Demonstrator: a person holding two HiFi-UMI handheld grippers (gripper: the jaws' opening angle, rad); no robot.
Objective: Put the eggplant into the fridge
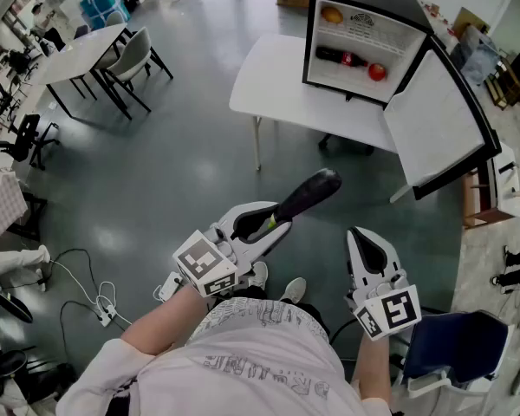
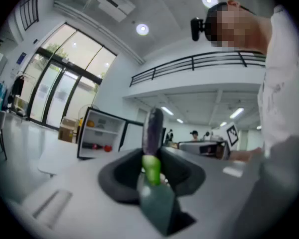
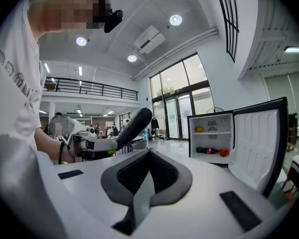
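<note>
Left gripper (image 1: 273,222) clamping eggplant (image 1: 308,193), right gripper (image 1: 364,243) closed, empty, fridge (image 1: 364,35) open beyond

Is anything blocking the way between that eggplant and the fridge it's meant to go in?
Nothing visible does. The left gripper holds the eggplant over bare floor, and the fridge on the white table ahead has its door swung wide. A bottle and fruit sit inside.

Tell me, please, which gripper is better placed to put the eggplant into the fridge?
Left. The left gripper holds the eggplant by its green stem end, with the open fridge ahead of it. The right gripper is shut and empty.
</note>
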